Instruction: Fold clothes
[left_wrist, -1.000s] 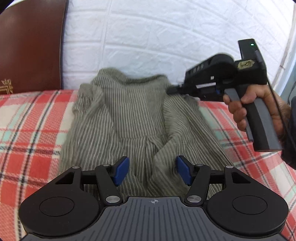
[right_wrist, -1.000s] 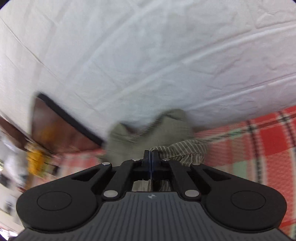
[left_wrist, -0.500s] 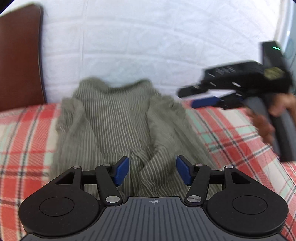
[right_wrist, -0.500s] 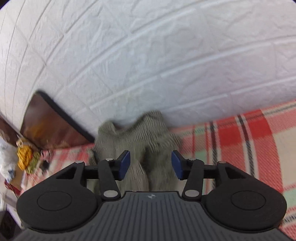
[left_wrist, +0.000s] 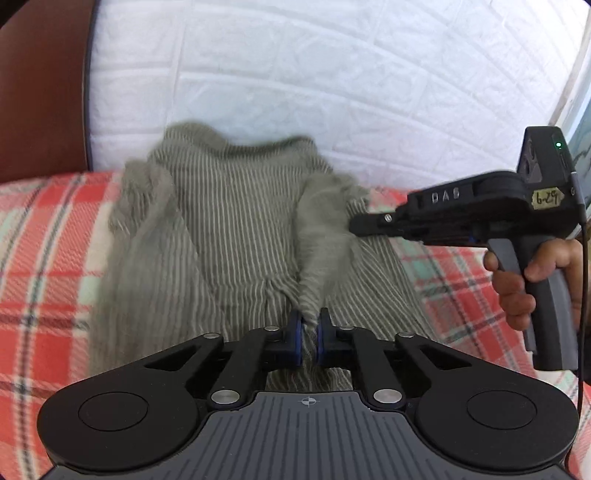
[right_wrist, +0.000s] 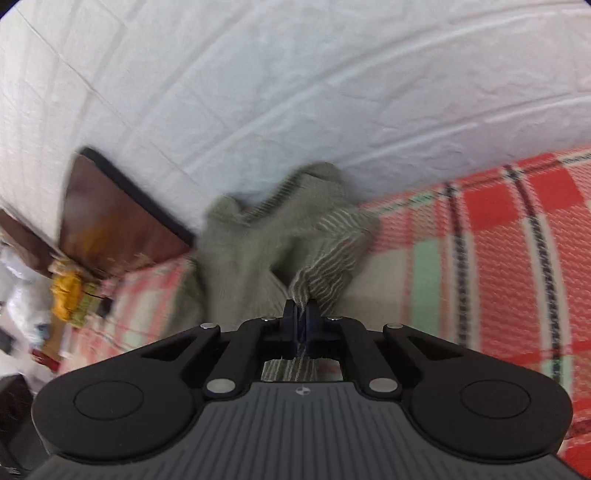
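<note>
Striped garment (left_wrist: 236, 229): lies rumpled on the plaid blanket (left_wrist: 48, 236), its far edge against the white wall (left_wrist: 332, 74); step in hand: securing two grips. My left gripper (left_wrist: 308, 334) is closing on a ridge at the near hem, cloth between the pads; my right gripper (right_wrist: 302, 325) is clenched on a fold at the right side. Next move, as I judge it: lift both grips together, draw the cloth taut and level, avoid slippage.

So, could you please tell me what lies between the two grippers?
In the left wrist view, only the striped garment spans from the left gripper to the right gripper.
</note>
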